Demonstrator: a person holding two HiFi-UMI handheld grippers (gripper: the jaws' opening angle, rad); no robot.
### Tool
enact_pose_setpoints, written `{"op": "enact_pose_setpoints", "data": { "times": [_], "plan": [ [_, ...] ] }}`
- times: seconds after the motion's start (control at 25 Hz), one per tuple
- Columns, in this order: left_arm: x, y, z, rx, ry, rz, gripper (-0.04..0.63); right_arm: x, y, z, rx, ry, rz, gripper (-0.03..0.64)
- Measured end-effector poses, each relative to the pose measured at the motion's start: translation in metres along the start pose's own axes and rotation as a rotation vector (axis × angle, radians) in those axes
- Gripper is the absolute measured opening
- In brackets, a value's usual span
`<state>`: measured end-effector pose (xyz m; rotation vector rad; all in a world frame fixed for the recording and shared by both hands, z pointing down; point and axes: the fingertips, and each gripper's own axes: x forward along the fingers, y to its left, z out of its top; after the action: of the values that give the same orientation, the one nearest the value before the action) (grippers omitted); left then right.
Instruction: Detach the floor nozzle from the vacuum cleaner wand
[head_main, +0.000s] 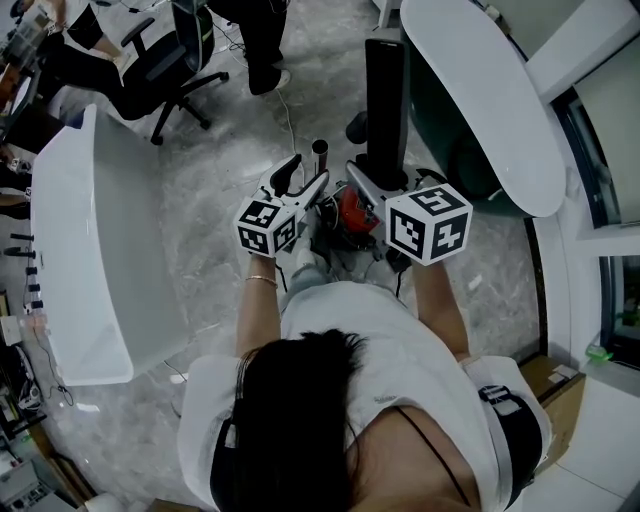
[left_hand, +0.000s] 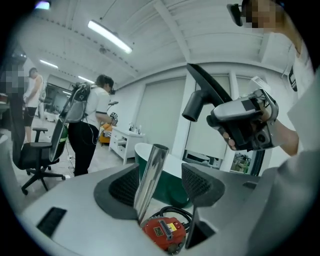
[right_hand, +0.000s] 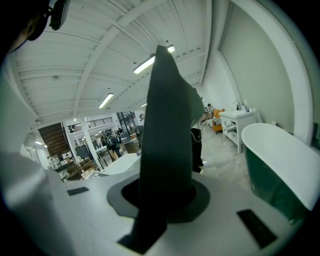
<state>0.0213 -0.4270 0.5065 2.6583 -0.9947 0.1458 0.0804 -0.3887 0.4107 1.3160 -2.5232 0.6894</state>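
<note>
Head view, far left: white tub (head_main: 80, 250) on the grey floor (head_main: 220, 160), with a chair (head_main: 170, 60) above it.

Left tool (head_main: 303, 182) sits at centre, its marker cube (head_main: 265, 225) toward the person. Only the left tool view gives its state: jaws spread wide, the wand (left_hand: 149, 181) standing between them, nearer the left pad and not clamped. The wand's top end is a bare, open tube mouth. Below it is a red part (left_hand: 156, 237) with a yellow label (left_hand: 172, 227); the print is too small to read. The head view shows that red part only as a patch between the tools.

Nozzle (head_main: 385, 95): black, upright, apart from the wand, just right of the wand's end. Right tool (head_main: 378, 185) has it low down. In the right tool view the jaws are closed on the dark nozzle, which fills the middle. The left tool view alone shows that grip from outside.

Far right: second tub (head_main: 480, 90), white rim, green side. The cubes carry black-and-white squares, no words.
</note>
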Motion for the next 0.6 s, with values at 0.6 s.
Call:
{"op": "enact_pose_setpoints", "data": {
  "times": [0.6],
  "plan": [
    [-0.026, -0.045, 0.038, -0.011, -0.053, 0.086, 0.241, -0.023, -0.006, -0.019, -0.007, -0.005, -0.050, 0.083]
  ]
}}
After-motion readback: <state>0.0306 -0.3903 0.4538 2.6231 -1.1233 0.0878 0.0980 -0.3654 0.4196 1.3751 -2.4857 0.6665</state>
